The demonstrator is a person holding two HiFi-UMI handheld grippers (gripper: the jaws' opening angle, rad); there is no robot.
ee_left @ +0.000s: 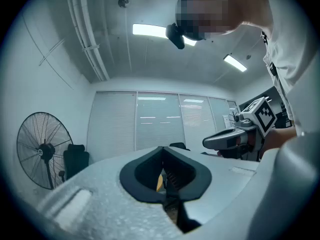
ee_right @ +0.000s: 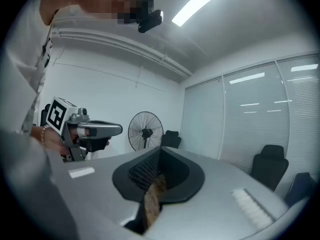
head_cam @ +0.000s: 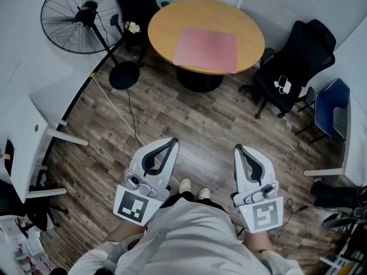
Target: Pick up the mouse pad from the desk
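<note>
Head view: flat pink rectangular mouse pad (head_cam: 205, 49) on round wooden table (head_cam: 164, 30) at twelve o'clock; left tool (head_cam: 173, 141), right tool (head_cam: 238, 148) clenched, empty.

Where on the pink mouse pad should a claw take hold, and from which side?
Its near right corner, from the person's side. The mouse pad lies flat on the round table, and that corner seems to reach the rim, so a level claw could likely slip under it.

Matt pink mouse pad (head_cam: 205, 49) on smooth wooden desk (head_cam: 166, 27) — grained wood-plank floor (head_cam: 189, 116).
</note>
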